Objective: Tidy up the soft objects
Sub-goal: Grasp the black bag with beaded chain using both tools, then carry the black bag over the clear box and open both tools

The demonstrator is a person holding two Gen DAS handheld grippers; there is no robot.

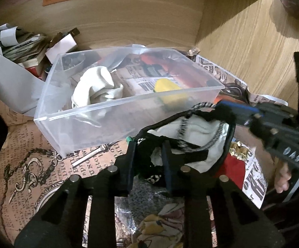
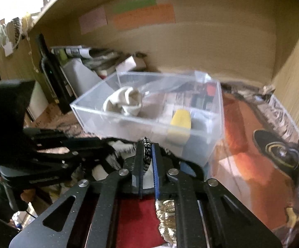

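A clear plastic box [image 1: 52,111] [image 2: 81,111] sits on the printed paper and holds a crumpled white cloth [image 1: 97,86] [image 2: 124,101] and a yellow sponge [image 1: 166,86] [image 2: 180,119]. My left gripper [image 1: 148,153] is shut on the black rim of a pouch [image 1: 201,132] with white lining and a black-and-white drawstring. My right gripper [image 2: 147,153] is shut on that drawstring cord [image 2: 147,150]; it also shows in the left wrist view [image 1: 238,111] at the pouch's far rim. Both hold the pouch just in front of the box.
Newspapers and books [image 1: 21,47] are piled at the back left. A wooden back wall [image 2: 211,47] and side panel [image 1: 252,47] close in the shelf. A red cloth [image 2: 137,221] and gold foil [image 2: 166,217] lie under the grippers.
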